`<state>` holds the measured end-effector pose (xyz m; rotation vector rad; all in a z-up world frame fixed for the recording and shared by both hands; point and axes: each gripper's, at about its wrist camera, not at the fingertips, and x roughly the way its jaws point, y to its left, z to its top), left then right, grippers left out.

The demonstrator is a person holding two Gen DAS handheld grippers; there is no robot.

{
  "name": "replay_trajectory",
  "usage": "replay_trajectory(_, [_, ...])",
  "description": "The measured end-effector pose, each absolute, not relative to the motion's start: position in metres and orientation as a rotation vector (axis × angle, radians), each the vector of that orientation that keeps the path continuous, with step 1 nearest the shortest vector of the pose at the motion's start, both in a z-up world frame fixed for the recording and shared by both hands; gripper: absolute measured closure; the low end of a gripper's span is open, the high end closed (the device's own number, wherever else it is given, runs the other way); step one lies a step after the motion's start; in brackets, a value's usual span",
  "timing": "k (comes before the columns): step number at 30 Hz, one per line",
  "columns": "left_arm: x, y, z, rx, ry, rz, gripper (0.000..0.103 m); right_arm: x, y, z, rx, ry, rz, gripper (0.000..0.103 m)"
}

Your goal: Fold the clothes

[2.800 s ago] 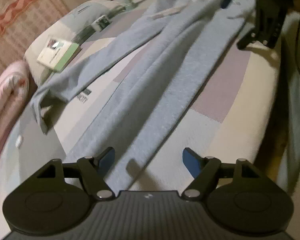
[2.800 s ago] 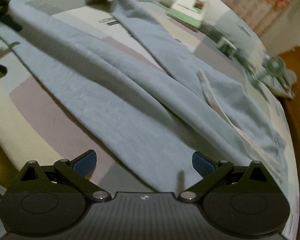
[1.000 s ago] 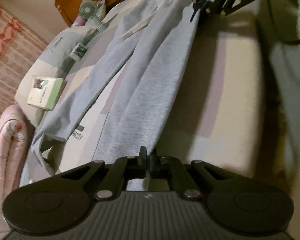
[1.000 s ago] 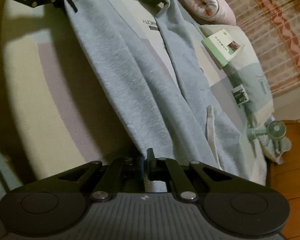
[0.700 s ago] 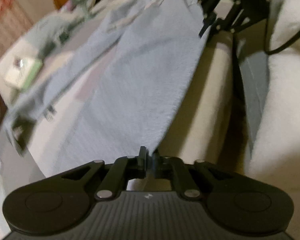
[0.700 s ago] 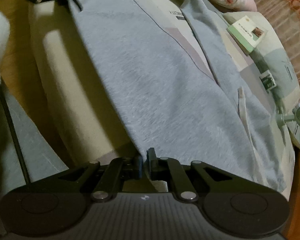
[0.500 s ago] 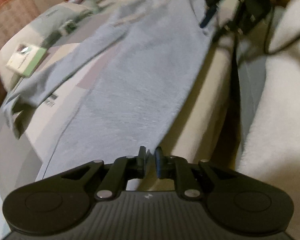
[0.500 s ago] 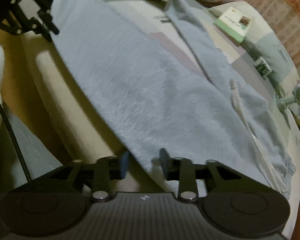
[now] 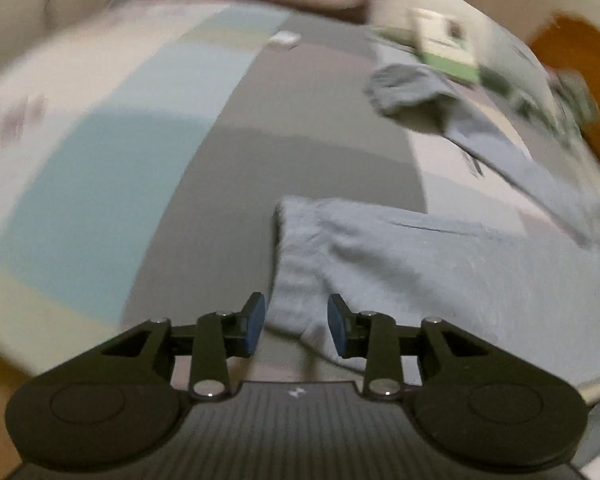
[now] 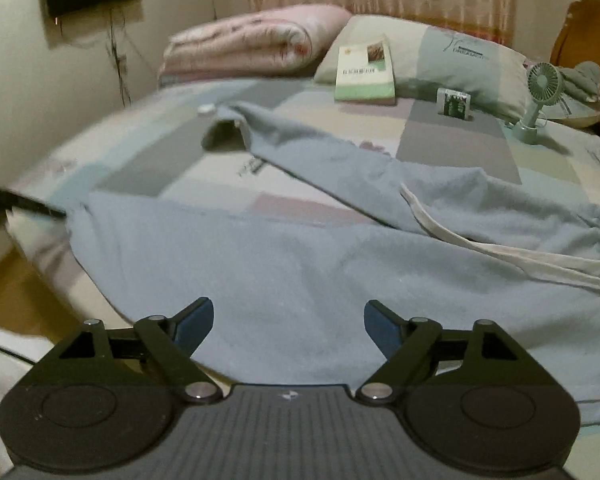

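Two grippers are seen above the grey-blue sweatpants (image 10: 300, 264), which are spread on the bed (image 10: 148, 172). The right gripper (image 10: 288, 324) has just been opening; its jaws are released wide, the waist fabric below untouched. The left gripper (image 9: 296, 324), jaws also just parting, has a leg cuff (image 9: 296, 264) between unpressed pads. Farther off, a book (image 10: 365, 70), a small fan (image 10: 540, 100) and a pink quilt (image 10: 244, 44) are found.

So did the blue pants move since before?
Yes. The pants used to hang over the bed's near edge; now that leg lies flat on the bedsheet, pulled in toward the book.
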<state>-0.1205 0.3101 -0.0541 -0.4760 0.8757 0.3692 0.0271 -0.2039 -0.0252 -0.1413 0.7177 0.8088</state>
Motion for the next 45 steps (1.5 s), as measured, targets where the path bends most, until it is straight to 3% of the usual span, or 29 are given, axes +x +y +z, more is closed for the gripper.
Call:
replay_trajectory(6, [-0.129, 0.319, -0.091, -0.812, 0.842, 0.334, 0.067, 0.016, -0.200, -0.025, -0.047, 0.680, 0.807, 0.016])
replay_trajectory(12, [-0.117, 0.315, -0.100, -0.844, 0.753, 0.389, 0.063, 0.008, -0.199, -0.021, -0.004, 0.639, 0.800, 0.012])
replay_trajectory(14, [-0.112, 0.305, -0.097, -0.767, 0.760, 0.423, 0.072, 0.006, -0.196, -0.020, -0.009, 0.629, 0.795, 0.012])
replay_trajectory(15, [-0.108, 0.298, -0.095, -0.704, 0.776, 0.455, 0.085, 0.005, -0.195, -0.020, -0.010, 0.626, 0.793, 0.012])
replay_trajectory(17, [-0.109, 0.293, -0.090, -0.670, 0.790, 0.485, 0.093, 0.004, -0.194, -0.020, -0.015, 0.625, 0.794, 0.012])
replay_trajectory(23, [-0.124, 0.295, -0.063, -0.626, 0.862, 0.535, 0.093, 0.002, -0.190, -0.016, -0.067, 0.609, 0.778, 0.011])
replay_trajectory(31, [-0.126, 0.288, -0.046, -0.412, 0.922, 0.657, 0.064, 0.003, -0.188, -0.013, -0.069, 0.586, 0.773, 0.000])
replay_trajectory(33, [-0.115, 0.277, -0.036, -0.390, 0.865, 0.559, 0.045, 0.004, -0.188, -0.015, -0.070, 0.593, 0.756, 0.000])
replay_trajectory(34, [-0.109, 0.271, -0.031, -0.378, 0.836, 0.510, 0.041, 0.006, -0.188, -0.018, -0.067, 0.606, 0.743, 0.000])
replay_trajectory(37, [-0.090, 0.254, -0.022, -0.350, 0.761, 0.367, 0.038, 0.013, -0.188, -0.027, -0.036, 0.655, 0.701, 0.000])
replay_trajectory(45, [-0.045, 0.258, -0.074, -0.317, 0.806, 0.383, 0.038, 0.021, -0.206, -0.045, -0.012, 0.726, 0.596, 0.000])
